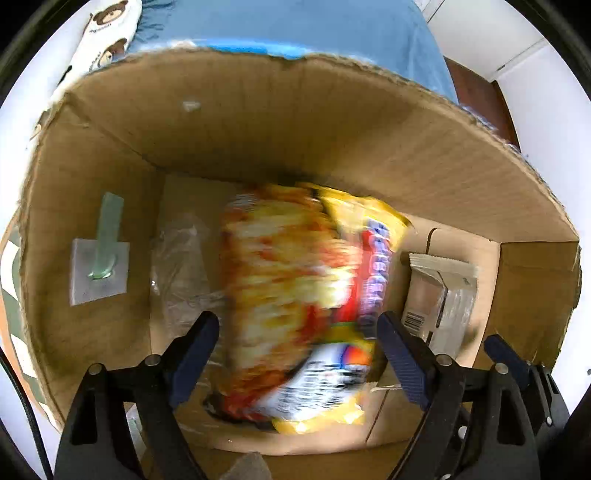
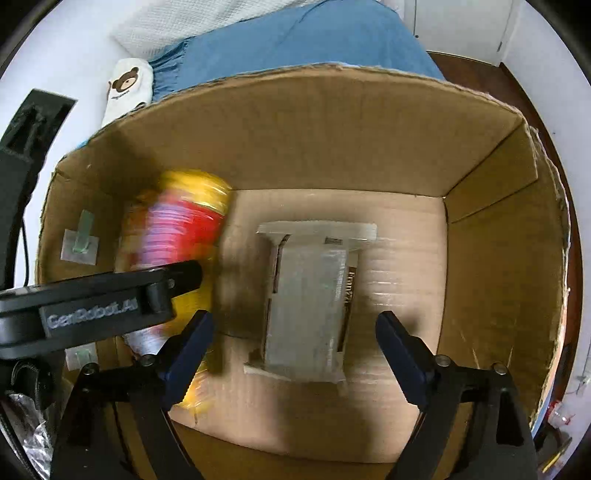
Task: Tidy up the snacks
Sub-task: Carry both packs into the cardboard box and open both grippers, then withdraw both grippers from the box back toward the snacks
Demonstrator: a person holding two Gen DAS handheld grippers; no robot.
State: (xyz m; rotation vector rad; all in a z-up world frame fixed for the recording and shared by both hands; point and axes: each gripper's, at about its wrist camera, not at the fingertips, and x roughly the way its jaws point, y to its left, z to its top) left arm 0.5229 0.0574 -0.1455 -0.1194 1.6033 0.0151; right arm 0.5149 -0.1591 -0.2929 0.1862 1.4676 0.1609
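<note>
Both grippers point down into an open cardboard box (image 1: 295, 122) (image 2: 314, 140). In the left wrist view a yellow and red snack bag (image 1: 295, 280) shows motion-blurred between the fingers of my left gripper (image 1: 299, 332), which stands open; the sharp fingers do not press on it. The same bag (image 2: 177, 225) appears at the box's left side in the right wrist view, under a left gripper finger (image 2: 184, 275). My right gripper (image 2: 295, 332) is open above a clear and white packet (image 2: 310, 302) lying on the box floor. That packet (image 1: 439, 291) lies right of the bag.
Crumpled clear plastic (image 1: 181, 266) lies on the box floor left of the bag. A taped label (image 1: 99, 269) (image 2: 79, 245) sticks to the left wall. Beyond the box are a blue cloth (image 1: 295, 22) (image 2: 295, 40) and a bear-print item (image 1: 107, 33) (image 2: 129, 85).
</note>
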